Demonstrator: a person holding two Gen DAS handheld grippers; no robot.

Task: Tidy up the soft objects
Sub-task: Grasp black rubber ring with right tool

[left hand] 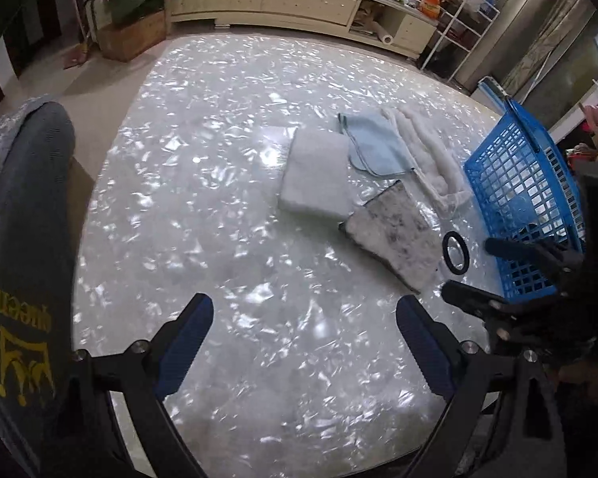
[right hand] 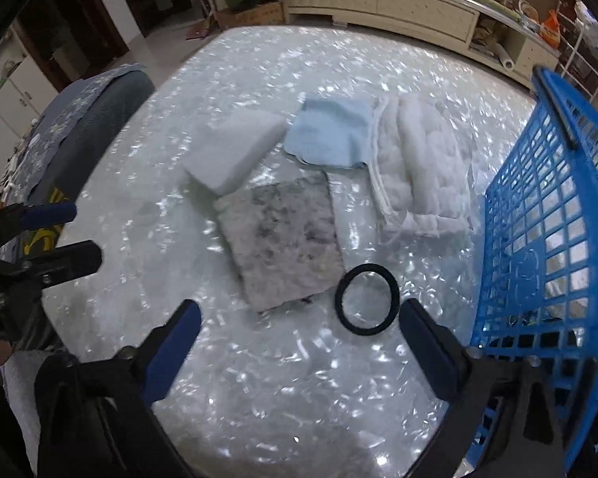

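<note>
Nothing looks sorted yet: the white sponge block [right hand: 235, 151], blue cloth [right hand: 331, 135], white fluffy bundle [right hand: 418, 167], grey stained pad [right hand: 283, 239] and black ring [right hand: 366, 298] all lie on the bench [right hand: 299, 398], left of the blue basket [right hand: 538, 239], which looks almost empty. Left tool [left hand: 305, 326] and right tool [right hand: 299, 330] both hang with jaws apart, gripping nothing. A chair back [left hand: 28, 219] stands at the bench's left edge; nothing blocks the reach.
</note>
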